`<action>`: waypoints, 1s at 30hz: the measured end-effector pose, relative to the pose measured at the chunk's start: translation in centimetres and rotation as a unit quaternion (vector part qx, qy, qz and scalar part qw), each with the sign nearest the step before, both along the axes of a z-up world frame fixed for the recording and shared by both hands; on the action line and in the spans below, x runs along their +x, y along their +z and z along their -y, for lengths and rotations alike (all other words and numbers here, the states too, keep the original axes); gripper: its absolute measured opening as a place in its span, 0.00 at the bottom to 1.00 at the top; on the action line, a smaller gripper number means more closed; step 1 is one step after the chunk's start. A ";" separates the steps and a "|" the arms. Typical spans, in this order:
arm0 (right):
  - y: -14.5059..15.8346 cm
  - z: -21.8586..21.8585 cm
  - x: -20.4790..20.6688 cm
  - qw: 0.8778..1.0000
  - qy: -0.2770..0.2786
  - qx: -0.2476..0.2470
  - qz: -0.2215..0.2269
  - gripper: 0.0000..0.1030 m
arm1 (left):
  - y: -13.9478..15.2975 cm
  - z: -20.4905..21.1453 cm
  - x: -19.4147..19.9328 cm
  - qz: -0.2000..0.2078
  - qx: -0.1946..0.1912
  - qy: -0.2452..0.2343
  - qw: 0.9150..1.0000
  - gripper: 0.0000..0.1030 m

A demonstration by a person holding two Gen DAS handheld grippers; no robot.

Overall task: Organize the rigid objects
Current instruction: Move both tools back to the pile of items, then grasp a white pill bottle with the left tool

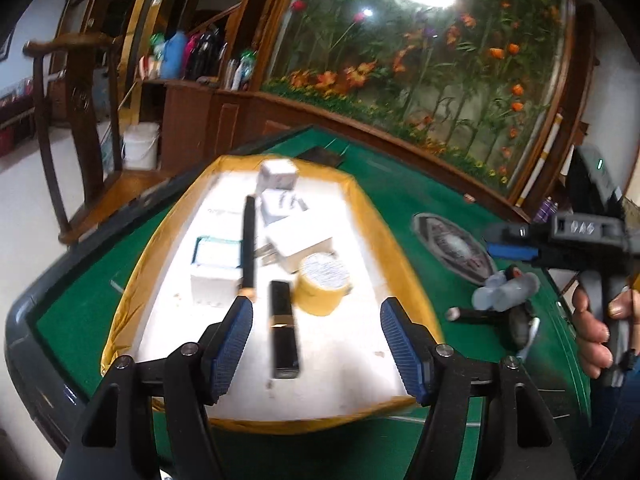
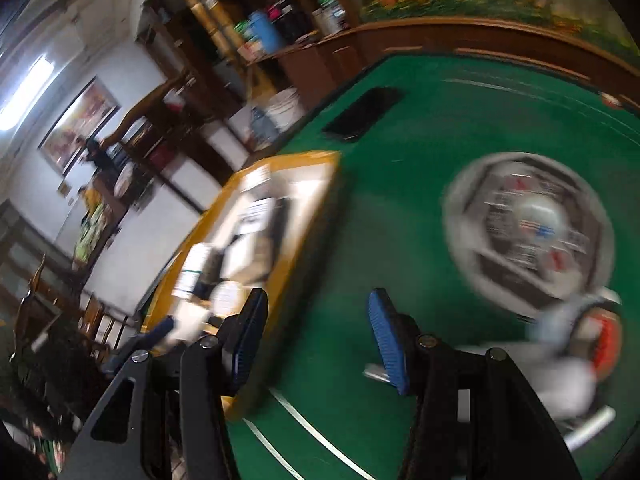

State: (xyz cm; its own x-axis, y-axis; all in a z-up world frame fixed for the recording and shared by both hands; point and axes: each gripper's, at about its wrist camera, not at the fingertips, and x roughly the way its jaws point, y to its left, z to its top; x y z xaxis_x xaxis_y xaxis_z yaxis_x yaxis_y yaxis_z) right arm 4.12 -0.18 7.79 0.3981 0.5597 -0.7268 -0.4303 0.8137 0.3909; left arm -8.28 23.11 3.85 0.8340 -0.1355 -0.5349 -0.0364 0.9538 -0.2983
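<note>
Two grippers show on my feeds, and neither has hold of anything. My left gripper (image 1: pixel 316 344) hangs over the near end of a shallow tray (image 1: pixel 400 248) with a yellow rim and white floor, its blue pads standing wide apart. Going left to right from that gripper: ahead and to its left sits a white box with a teal-edged label (image 1: pixel 214 268); a long thin black stick (image 1: pixel 249 244) leans across that box, its pale tip ending just beyond my left pad. Directly between the open jaws, and a little ahead of them, a black lipstick-like tube (image 1: pixel 284 332) with a gold band lies flat on the tray floor, untouched by either pad. Just right of the tube stands a roll of yellow tape (image 1: pixel 323 286), with a white charger-like block (image 1: pixel 300 246) behind it and more small white boxes farther off. Right of the tray, on the green table (image 1: pixel 400 184), lies a pale blue-grey item with dark parts (image 1: pixel 506 292); I cannot tell what it is.

My right gripper (image 2: pixel 318 332) (image 1: pixel 510 246), gripped by a hand (image 1: pixel 596 328), shows heavy blur. Its jaws stand partly apart over bare green felt, the tray just to its left and a round silver panel (image 2: pixel 528 232) ahead to its right.
</note>
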 end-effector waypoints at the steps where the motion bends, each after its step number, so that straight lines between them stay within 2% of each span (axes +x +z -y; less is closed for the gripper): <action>1: -0.1 2.3 0.0 1.000 -0.021 -0.001 0.000 0.52 | 0.4 0.5 -0.2 0.007 0.004 -0.003 1.000 0.69; 3: -0.4 6.1 -0.1 0.998 -0.057 0.000 0.007 0.52 | 1.2 1.8 -0.3 0.017 0.005 -0.019 1.000 0.75; 6: -1.3 9.7 -0.1 0.996 -0.091 -0.004 0.013 0.52 | 1.9 4.8 0.0 0.021 0.010 -0.061 0.998 0.76; 8: -2.4 11.0 0.5 0.995 -0.103 0.011 -0.004 0.52 | 1.9 6.4 0.4 0.014 0.014 -0.085 0.996 0.76; 11: -3.7 10.9 0.9 0.995 -0.095 0.020 -0.024 0.54 | 1.6 8.4 0.6 0.002 0.018 -0.116 0.993 0.76; 14: -3.3 9.7 -0.3 0.998 -0.061 0.008 -0.018 0.54 | 1.5 9.5 0.8 -0.011 0.028 -0.129 0.991 0.76; 20: -4.1 7.3 -4.0 0.997 0.032 0.026 -0.059 0.57 | 0.9 11.3 1.0 -0.037 0.028 -0.161 0.986 0.77; 23: -3.5 8.2 -4.7 0.997 0.026 0.047 -0.050 0.57 | 0.6 12.4 0.9 -0.041 0.040 -0.175 0.983 0.77; 25: -3.1 9.6 -4.8 0.998 -0.003 0.051 -0.036 0.57 | 0.4 13.2 0.9 -0.045 0.045 -0.185 0.981 0.77; 30: -3.6 11.8 -4.1 0.995 -0.034 0.076 -0.048 0.57 | -0.2 15.1 1.4 -0.057 0.058 -0.208 0.975 0.77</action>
